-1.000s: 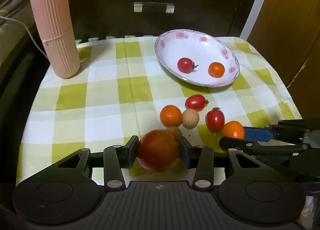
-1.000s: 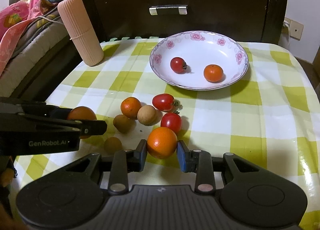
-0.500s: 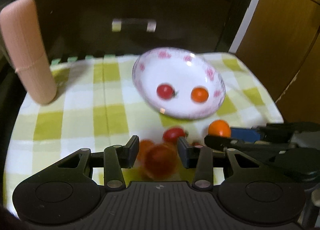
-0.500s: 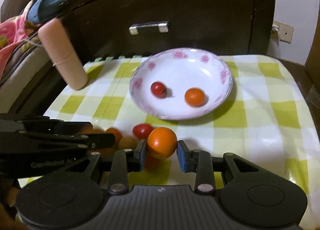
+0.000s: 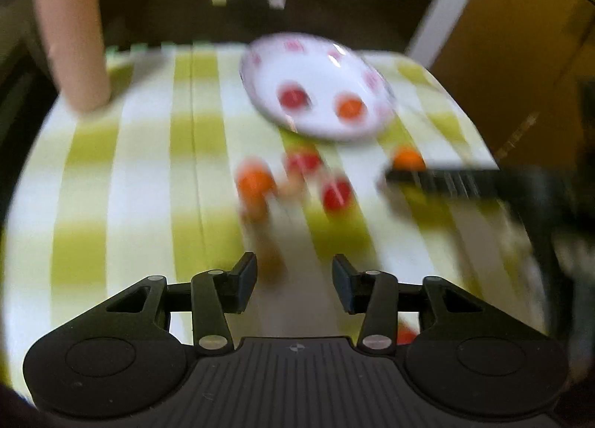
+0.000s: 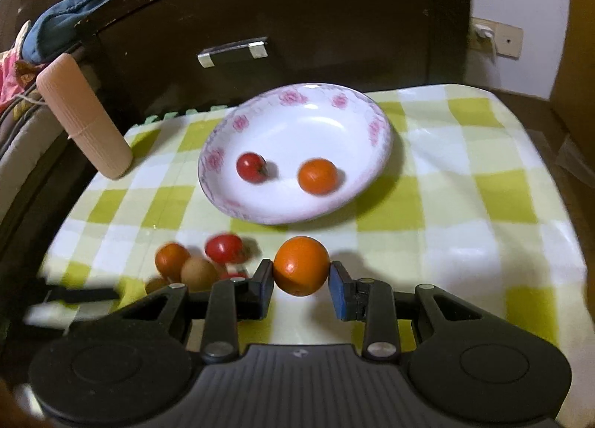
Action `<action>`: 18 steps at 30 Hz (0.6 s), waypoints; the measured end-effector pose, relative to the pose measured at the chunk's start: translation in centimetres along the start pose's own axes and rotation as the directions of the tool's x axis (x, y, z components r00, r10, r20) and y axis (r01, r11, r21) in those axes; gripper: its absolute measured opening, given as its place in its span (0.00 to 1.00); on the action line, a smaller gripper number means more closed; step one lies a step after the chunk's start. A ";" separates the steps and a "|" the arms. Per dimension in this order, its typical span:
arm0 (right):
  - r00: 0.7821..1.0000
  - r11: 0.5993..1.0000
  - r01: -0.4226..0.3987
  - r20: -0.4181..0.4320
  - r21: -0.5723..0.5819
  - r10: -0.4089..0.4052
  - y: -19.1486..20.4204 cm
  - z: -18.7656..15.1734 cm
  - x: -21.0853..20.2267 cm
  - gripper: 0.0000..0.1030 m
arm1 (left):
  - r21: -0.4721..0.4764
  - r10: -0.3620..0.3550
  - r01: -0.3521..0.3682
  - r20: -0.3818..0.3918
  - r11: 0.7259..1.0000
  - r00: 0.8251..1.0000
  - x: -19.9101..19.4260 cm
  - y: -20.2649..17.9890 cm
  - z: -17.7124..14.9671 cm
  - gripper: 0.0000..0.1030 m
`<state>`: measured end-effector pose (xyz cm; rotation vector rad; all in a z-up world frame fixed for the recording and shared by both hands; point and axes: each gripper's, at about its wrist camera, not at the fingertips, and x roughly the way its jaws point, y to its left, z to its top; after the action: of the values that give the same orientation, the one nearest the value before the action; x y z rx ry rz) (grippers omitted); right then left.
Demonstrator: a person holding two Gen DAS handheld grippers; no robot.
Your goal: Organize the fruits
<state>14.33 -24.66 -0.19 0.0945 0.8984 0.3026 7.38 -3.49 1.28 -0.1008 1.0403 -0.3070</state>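
**Orange held short of the plate**

Orange (image 6: 301, 266): clenched between the pads of the right tool (image 6: 301, 279), raised above the checked worktop (image 6: 465, 204) just before the plate (image 6: 379, 152), probably for dropping in beside the tomato (image 6: 252, 166) and small orange (image 6: 317, 175) there. Loose fruits (image 6: 197, 260) (badly blurred) wait at left. The left tool (image 5: 293, 279) is opening, nothing between its jaws.

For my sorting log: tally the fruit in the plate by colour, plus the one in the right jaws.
Red: 1, the tomato in the plate.
Orange: 2, the plate orange and the held orange in the right gripper.
Total: 3.
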 end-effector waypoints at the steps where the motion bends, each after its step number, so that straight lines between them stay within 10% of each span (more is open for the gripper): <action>1: 1.000 1.000 0.012 -0.007 -0.006 -0.012 -0.2 -0.3 -0.6 0.30 | 0.008 -0.020 0.020 -0.007 1.000 1.000 -1.1 -0.8 -2.1 0.57; 7: 0.999 1.000 0.025 0.032 0.013 -0.025 -0.6 -0.5 -4.7 0.30 | 0.221 -0.111 0.112 -0.016 0.969 0.994 -3.2 -6.8 -9.5 0.63; 12: 0.998 1.000 0.019 0.068 0.013 -0.019 -0.2 -1.2 -7.7 0.30 | 0.585 -0.051 0.011 0.051 0.811 0.997 -0.8 -13.5 -14.0 0.73; 18: 0.995 0.998 0.010 0.097 0.065 -0.016 -1.8 -2.0 -8.9 0.30 | 0.428 0.000 -0.017 0.041 0.903 0.999 2.0 -12.0 -10.7 0.68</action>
<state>8.01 -29.09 4.93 0.1616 0.8114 0.2546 -3.29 -14.89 -3.11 0.2952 0.9113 -0.5180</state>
